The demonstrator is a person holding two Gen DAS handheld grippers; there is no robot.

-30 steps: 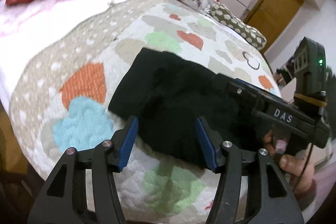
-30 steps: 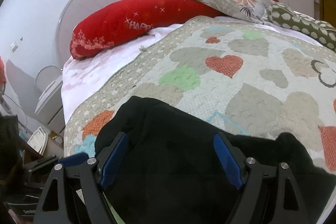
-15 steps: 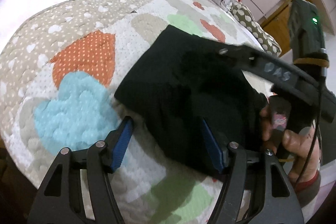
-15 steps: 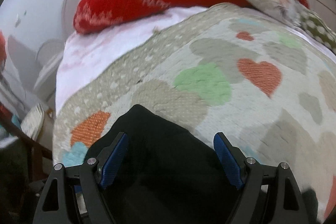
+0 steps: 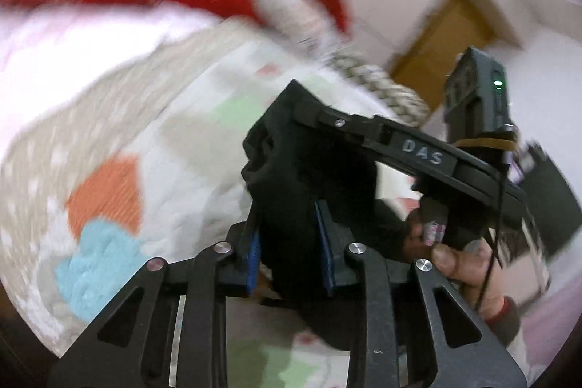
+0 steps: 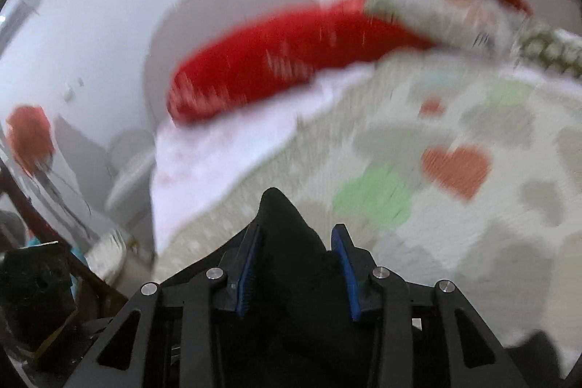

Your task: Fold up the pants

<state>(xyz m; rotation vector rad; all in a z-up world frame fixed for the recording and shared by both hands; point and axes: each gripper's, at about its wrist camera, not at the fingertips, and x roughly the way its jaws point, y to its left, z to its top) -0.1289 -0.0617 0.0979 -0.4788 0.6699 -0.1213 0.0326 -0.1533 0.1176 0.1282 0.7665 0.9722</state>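
I had both grippers on the black, soft-knit pants (image 5: 309,170), which sat bunched at the near edge of the bed on the white quilted bedspread with coloured hearts (image 5: 182,148). The left gripper (image 5: 289,242) had just been closing, and its jaws pinched a thick fold of the black cloth between the blue pads. The right gripper (image 6: 296,264) had also just been closing; its jaws held another bunch of the same cloth, a peak of fabric standing up between them. From the left wrist view I could see the right gripper's long black body lying across the top of the pants, with the hand (image 5: 458,264) working its trigger.

I judged this the lift stage of a fold, with both corners taken and rising. Both views were smeared by motion, so I could not tell how much cloth hung free below. Next I would need to carry both grips forward together, level, and lay the held edge over the far part.
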